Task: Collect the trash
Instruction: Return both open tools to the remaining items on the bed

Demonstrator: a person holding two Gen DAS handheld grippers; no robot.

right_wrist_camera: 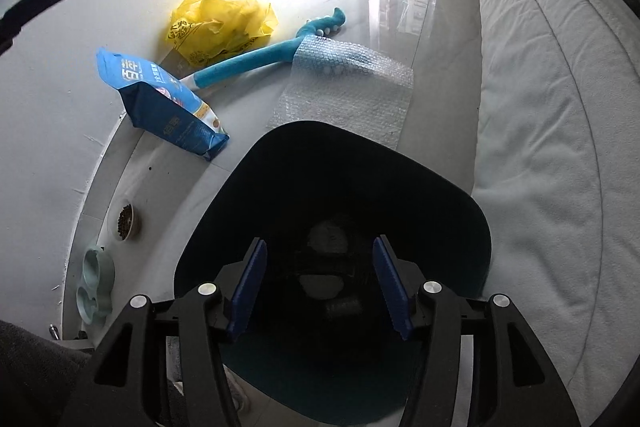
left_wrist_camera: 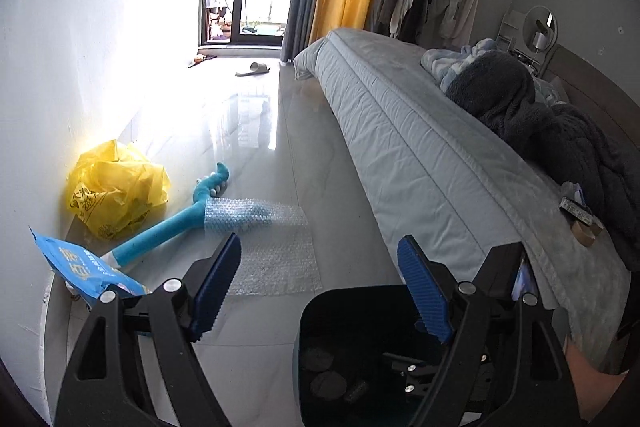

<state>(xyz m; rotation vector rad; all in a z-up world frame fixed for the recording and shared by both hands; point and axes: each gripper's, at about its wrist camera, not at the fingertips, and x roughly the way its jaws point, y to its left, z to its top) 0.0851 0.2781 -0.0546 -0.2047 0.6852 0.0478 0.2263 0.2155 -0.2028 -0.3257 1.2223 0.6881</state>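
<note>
Right wrist view looks steeply down into a dark bin (right_wrist_camera: 332, 187) standing on the tiled floor (right_wrist_camera: 436, 39) between the wall and the long side of the bed (right_wrist_camera: 540, 107); the right gripper (right_wrist_camera: 320, 291) hangs over its mouth with the jaws moderately apart and nothing between the pads, while a few pale crumpled pieces lie at the bottom of the bin. That reads as a drop just completed, so the step in hand is probably the return for the next piece. The left wrist view shows the left gripper (left_wrist_camera: 320, 283) spread wide and empty, pointing out over the floor beyond the bin's far rim. The remaining litter lies along the foot of the wall: a sheet of bubble wrap (right_wrist_camera: 344, 95) flat on the floor touching the bin's far rim in this view, a crumpled yellow plastic bag (right_wrist_camera: 220, 23) against the wall, and a blue food pouch (right_wrist_camera: 160, 99) leaning there; whether the pouch is trash I cannot tell. A blue plush toy (right_wrist_camera: 256, 61) lies partly under the wrap. Taking the wrap next would call for a low, flat approach to pinch an edge off the smooth tile without dragging the toy along.
</note>
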